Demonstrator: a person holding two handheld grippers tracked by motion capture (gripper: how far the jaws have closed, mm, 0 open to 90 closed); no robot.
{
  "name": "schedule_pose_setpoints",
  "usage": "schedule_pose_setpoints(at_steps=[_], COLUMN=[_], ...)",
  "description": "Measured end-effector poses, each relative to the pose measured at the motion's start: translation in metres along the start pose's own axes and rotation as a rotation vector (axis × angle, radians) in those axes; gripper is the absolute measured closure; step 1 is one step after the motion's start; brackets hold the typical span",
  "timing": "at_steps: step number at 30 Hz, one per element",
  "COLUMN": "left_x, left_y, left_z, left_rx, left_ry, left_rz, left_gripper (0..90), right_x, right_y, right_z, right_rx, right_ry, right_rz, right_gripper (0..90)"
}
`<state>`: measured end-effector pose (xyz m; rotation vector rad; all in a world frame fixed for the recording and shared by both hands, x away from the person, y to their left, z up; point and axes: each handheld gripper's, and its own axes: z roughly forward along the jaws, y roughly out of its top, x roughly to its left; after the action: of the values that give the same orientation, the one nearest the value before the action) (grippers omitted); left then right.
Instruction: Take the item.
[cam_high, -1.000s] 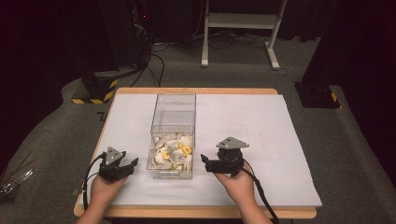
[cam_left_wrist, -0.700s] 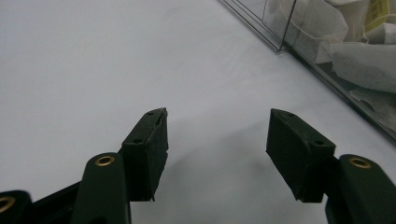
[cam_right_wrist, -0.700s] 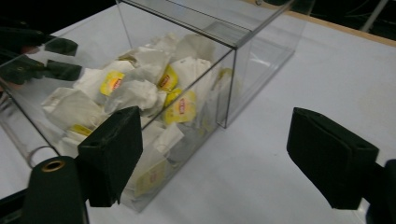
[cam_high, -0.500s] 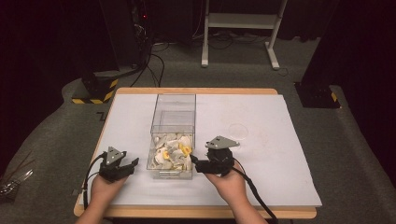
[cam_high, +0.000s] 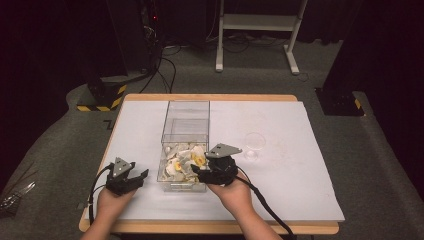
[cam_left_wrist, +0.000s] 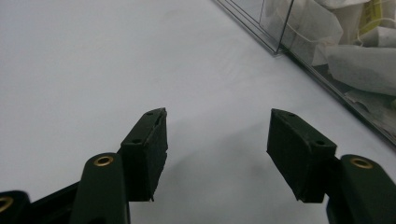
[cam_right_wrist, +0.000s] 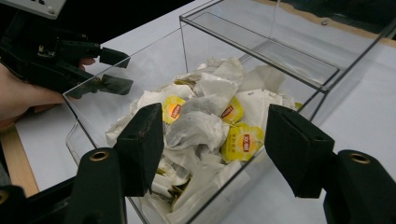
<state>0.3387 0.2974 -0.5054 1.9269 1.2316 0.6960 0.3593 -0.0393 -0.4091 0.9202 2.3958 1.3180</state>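
The right gripper (cam_high: 196, 172) hangs over the near end of the clear box (cam_high: 186, 125). Its jaws have just been closing, but they grip nothing. The tea bags (cam_right_wrist: 201, 121) lie in a heap right below them. The left gripper (cam_high: 138, 178) sits beside the box, released, nothing between its jaws.

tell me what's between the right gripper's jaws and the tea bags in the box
In the right gripper view, only the clear box's near wall stands between the right gripper and the tea bags; its open jaws, which have just been closing, hold nothing.
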Motion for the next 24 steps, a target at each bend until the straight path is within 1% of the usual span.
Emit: schedule_pose_setpoints(at_steps=[4, 8, 9, 11, 13, 17, 19, 21, 24], left_x=[0.001, 0.001, 0.001, 0.003, 0.002, 0.002, 0.002, 0.002, 0.002], left_y=[0.0, 0.0, 0.0, 0.0, 0.0, 0.0, 0.0, 0.0, 0.0], left_z=[0.0, -0.001, -0.001, 0.0, 0.0, 0.0, 0.0, -0.001, -0.001], left_rx=[0.003, -0.004, -0.005, 0.005, 0.002, 0.005, 0.002, 0.0, -0.002], left_ry=[-0.004, -0.008, -0.008, -0.009, -0.009, -0.012, -0.012, -0.013, -0.013], left_rz=[-0.006, -0.005, -0.006, -0.003, -0.012, -0.005, -0.012, -0.006, -0.01], left_gripper=[38.2, 38.2, 38.2, 38.2, 38.2, 38.2, 38.2, 38.2, 38.2], right_x=[0.001, 0.0, 0.0, 0.001, 0.002, 0.003, 0.004, 0.004, 0.005], right_y=[0.001, 0.001, 0.002, 0.002, 0.003, 0.003, 0.003, 0.003, 0.003], right_z=[0.006, 0.012, 0.014, 0.016, 0.018, 0.021, 0.023, 0.025, 0.027], right_rx=[0.008, 0.026, 0.027, 0.035, 0.043, 0.053, 0.054, 0.065, 0.081], right_ry=[0.007, 0.013, 0.011, 0.01, 0.005, -0.002, 0.001, -0.003, -0.011], right_rz=[-0.009, 0.001, -0.008, -0.007, -0.014, -0.026, -0.033, -0.04, -0.047], right_gripper=[40.8, 42.0, 43.2, 44.2, 45.3, 48.3, 50.6, 51.8, 54.4])
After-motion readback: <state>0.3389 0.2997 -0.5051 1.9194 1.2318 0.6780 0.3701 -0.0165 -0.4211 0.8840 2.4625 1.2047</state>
